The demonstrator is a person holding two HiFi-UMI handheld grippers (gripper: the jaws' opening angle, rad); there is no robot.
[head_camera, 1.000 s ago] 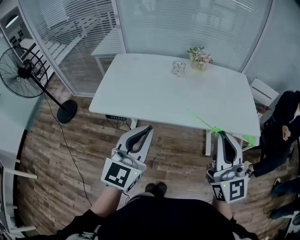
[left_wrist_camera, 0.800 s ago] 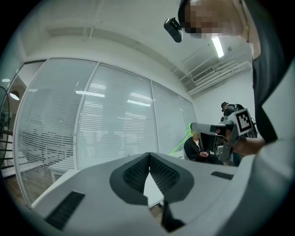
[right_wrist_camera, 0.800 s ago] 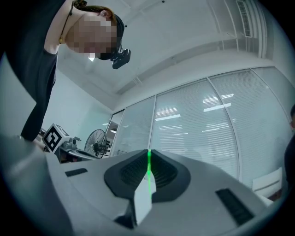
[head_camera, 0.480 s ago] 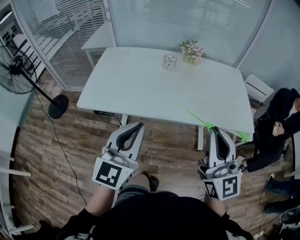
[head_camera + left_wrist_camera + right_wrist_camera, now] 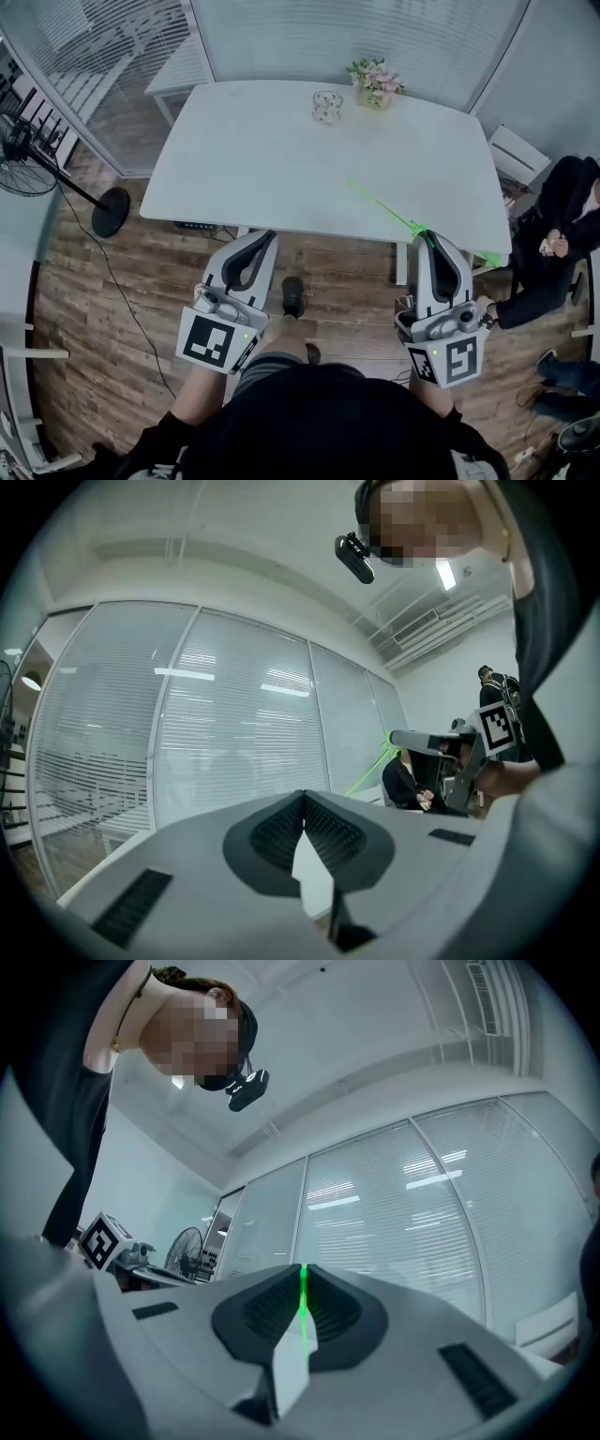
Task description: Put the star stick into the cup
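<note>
1. White tabletop [image 5: 272,159] standing on a wood-plank floor [image 5: 103,319].
2. Pink flowers [image 5: 374,79] near its far edge.
3. Standing fan [image 5: 111,211] at left.
4. Dark-clothed person [image 5: 562,225] seated at right.
5. Glass wall with blinds [image 5: 356,33] behind.

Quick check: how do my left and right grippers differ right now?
The right gripper has its jaws shut on the green star stick; the left gripper has its jaws shut on nothing. The right gripper's stick reaches over the white table; the left gripper extends nothing. Both sit at the table's near edge, opposite the cup.
</note>
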